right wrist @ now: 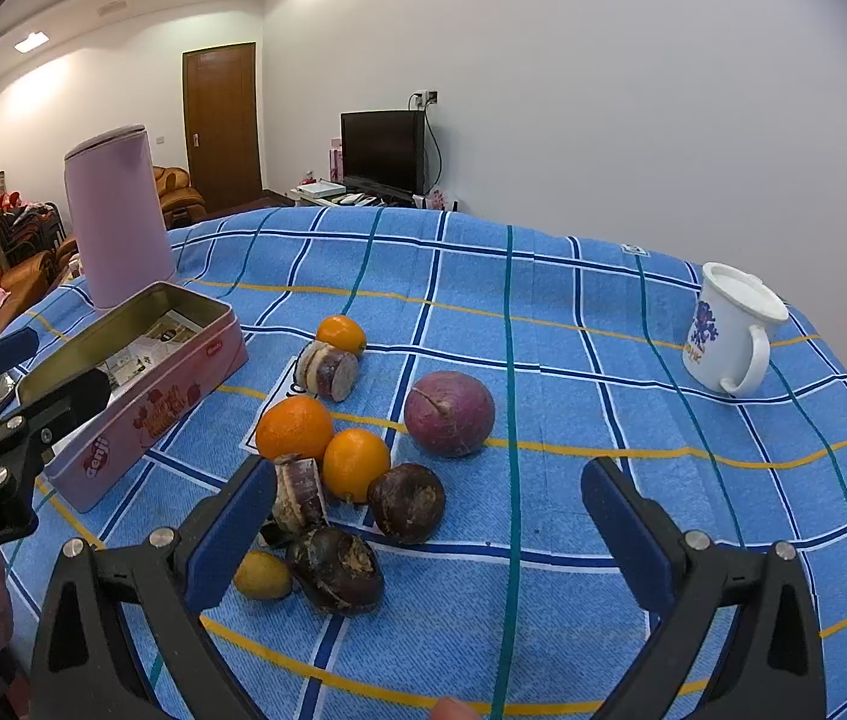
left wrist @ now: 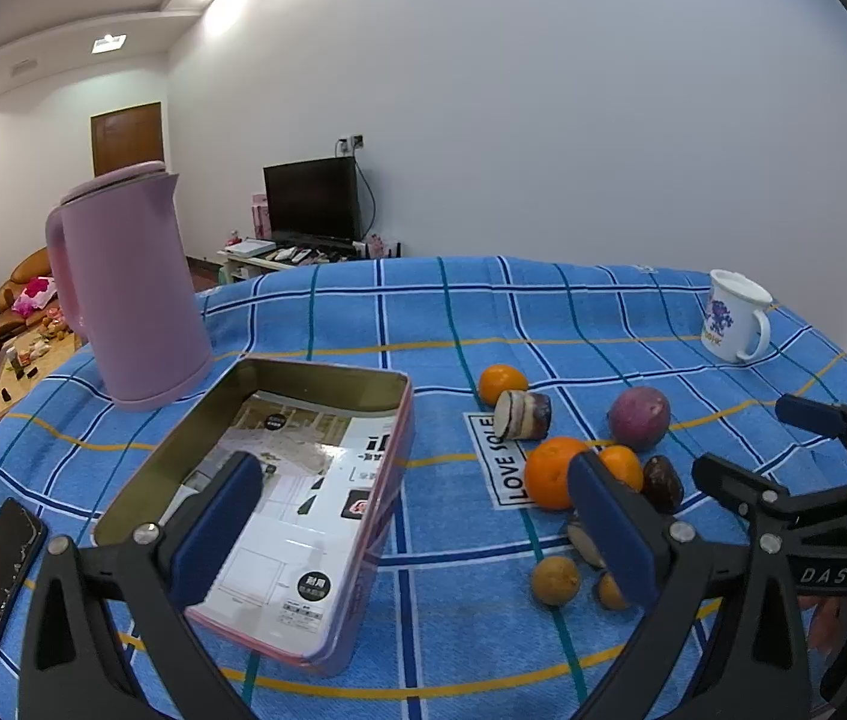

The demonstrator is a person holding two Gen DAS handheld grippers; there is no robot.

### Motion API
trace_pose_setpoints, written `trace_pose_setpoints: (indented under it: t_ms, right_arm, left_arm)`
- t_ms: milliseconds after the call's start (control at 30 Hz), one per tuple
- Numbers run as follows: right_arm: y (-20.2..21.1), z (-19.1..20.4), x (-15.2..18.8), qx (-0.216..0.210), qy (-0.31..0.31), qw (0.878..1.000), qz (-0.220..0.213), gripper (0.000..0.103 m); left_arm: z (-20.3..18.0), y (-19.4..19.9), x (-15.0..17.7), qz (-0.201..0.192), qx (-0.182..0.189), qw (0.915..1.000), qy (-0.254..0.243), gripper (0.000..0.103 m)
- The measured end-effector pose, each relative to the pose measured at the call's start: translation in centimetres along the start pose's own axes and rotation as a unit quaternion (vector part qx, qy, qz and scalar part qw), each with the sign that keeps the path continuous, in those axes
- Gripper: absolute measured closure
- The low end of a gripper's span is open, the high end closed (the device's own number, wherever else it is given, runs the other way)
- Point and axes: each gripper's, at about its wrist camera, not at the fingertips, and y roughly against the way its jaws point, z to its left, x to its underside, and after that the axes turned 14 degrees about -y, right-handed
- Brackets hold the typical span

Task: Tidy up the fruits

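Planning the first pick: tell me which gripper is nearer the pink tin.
Left. The left gripper hovers over the pink tin; the right gripper sits beside it, above the fruit.

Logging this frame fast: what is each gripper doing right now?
Left gripper: open, holding nothing, above the tin.
Right gripper: open, holding nothing, near the fruit.

Bare cloth (right wrist: 573,360) lies open between purple fruit (right wrist: 449,413) and mug (right wrist: 726,330); tin (right wrist: 147,396) walls the left.
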Motion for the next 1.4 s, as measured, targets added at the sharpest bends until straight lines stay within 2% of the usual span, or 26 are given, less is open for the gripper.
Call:
trace_pose_setpoints:
  t_ms: [1033, 1400]
  right_arm:
    - [-0.2, 0.0, 0.9, -0.007, 0.000, 1.000, 0.008, 0.001]
    - [-0.5, -0.1, 1.5, -0.022, -0.010, 1.000, 0.015, 0.001]
  left_arm:
    - [-0.2, 0.0, 0.4, 0.003, 0.000, 1.0000, -0.008, 0.000]
    - [-0.2, -0.1, 0.9, 0.005, -0.005, 0.9999, -0.010, 0.000]
